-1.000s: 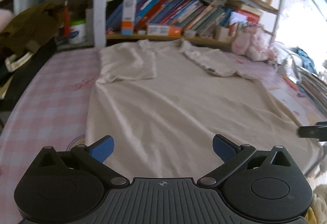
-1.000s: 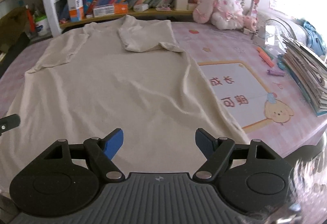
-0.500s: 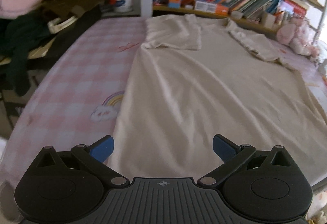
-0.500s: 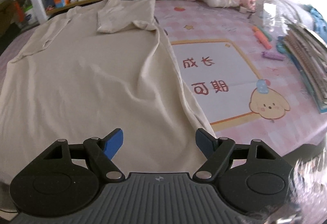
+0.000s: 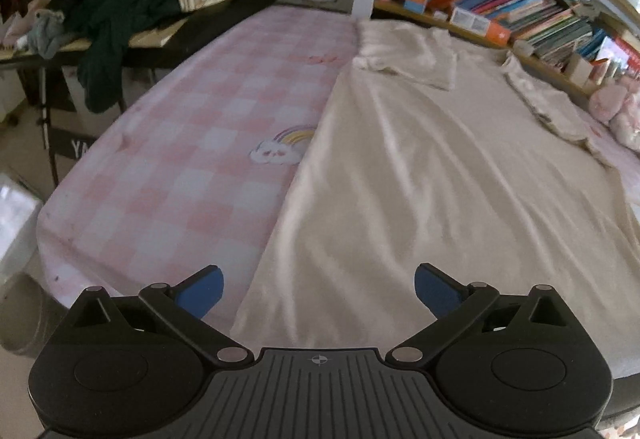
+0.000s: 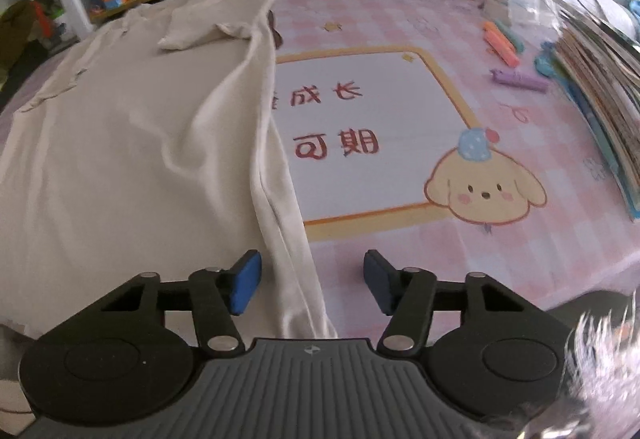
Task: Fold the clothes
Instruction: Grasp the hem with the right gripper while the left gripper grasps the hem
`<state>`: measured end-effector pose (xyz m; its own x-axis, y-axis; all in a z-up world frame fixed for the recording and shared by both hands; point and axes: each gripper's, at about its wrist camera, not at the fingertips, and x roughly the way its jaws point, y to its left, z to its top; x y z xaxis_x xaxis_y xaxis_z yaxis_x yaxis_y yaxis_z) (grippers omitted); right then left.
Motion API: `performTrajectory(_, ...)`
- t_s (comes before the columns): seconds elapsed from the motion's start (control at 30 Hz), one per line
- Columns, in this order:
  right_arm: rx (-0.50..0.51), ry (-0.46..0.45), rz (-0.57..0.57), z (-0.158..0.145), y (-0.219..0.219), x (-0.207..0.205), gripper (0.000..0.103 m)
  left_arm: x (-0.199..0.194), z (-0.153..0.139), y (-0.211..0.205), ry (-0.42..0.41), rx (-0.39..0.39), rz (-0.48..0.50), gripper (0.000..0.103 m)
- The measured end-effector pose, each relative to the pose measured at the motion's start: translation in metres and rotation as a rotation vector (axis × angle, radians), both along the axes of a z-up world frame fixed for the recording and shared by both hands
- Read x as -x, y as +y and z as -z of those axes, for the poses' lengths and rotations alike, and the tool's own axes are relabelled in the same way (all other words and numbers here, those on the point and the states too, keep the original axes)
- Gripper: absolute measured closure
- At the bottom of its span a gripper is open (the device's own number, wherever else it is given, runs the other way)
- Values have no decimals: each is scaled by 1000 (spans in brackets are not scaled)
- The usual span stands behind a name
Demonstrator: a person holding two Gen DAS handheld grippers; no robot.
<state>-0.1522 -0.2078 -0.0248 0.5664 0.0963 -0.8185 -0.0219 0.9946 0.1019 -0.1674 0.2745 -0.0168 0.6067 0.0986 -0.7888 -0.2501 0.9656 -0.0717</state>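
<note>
Shirt (image 5: 420,167) lies flat between bookshelf (image 5: 520,11) and open tongs (image 6: 312,283).

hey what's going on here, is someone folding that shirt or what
A person is holding a set of tongs in each hand over a cream t-shirt spread flat on a pink checked tablecloth. The left tongs sit open at the shirt's near left edge, and the right tongs sit open straddling its near right edge. Neither grips the fabric yet. Both sleeves are already folded in at the far end; the body is not yet folded.
</note>
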Motion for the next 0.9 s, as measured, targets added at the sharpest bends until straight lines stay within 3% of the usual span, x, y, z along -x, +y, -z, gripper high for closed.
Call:
performTrajectory(0.03, 7, 0, -21, 0, 0, 1, 50, 0, 1, 2, 5, -1, -10, 2)
performTrajectory(0.13, 17, -9, -69, 0, 1, 4, 65, 0, 1, 5, 8, -21, -26, 5)
performTrajectory(0.2, 2, -6, -105, -2, 4, 6, 85, 2, 0, 6, -5, -2, -33, 5)
performTrajectory(0.27, -5, 0, -142, -3, 10, 7, 97, 4, -1, 8, -17, 18, -39, 6)
performTrajectory(0.4, -31, -5, -175, -11, 15, 16, 99, 6, -1, 8, -22, 62, -10, 7)
performTrajectory(0.73, -76, 24, -119, -17, 6, 25, 99, 5, -2, 15, 0, 59, 39, 8)
performTrajectory(0.8, -82, 29, -108, -17, 5, 26, 99, 7, -1, 22, 8, 67, 41, 13)
performTrajectory(0.87, -102, 42, -77, -14, 2, 25, 99, 9, 1, 30, 12, 82, 30, 28)
performTrajectory(0.9, -113, 49, -61, -13, 1, 24, 99, 10, 1, 35, 9, 88, 20, 30)
